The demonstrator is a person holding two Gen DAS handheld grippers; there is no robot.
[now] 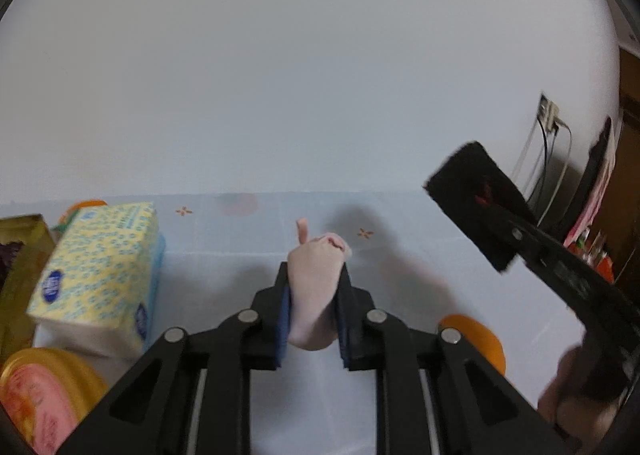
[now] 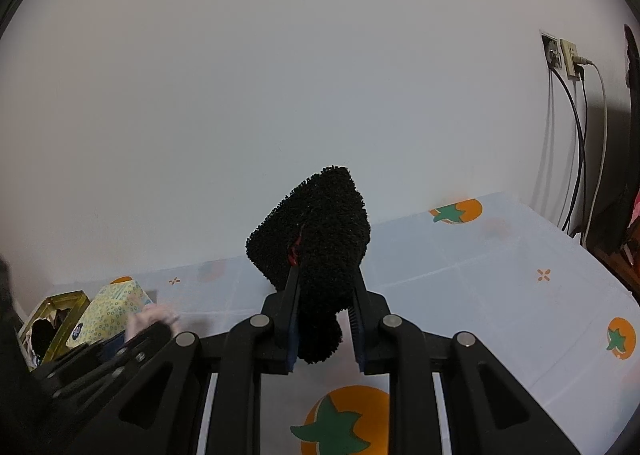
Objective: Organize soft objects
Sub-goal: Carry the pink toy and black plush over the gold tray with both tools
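Left gripper (image 1: 314,291) is pinching the pink sock (image 1: 316,279) mid-frame; right gripper (image 2: 326,311) is clamping the black fuzzy sock (image 2: 320,223), both lifted clear of the tablecloth (image 2: 500,287), probably for sorting.

both wrist views look along their fingers, low over the tablecloth (image 2: 500,275) toward the wall (image 1: 320,75), sharing both

A pale pink soft cloth piece (image 1: 314,287), smooth and matt, is clamped in the left tool (image 1: 314,295), which is made of matt black plastic with blue ribbed pads and dull metal pins. A black cloth (image 2: 320,239) of rough, looped pile is clamped in the right tool (image 2: 325,319). The table (image 2: 500,287) is covered with a smooth printed sheet. The tissue pack (image 1: 100,275) is wrapped in slightly glossy printed film.
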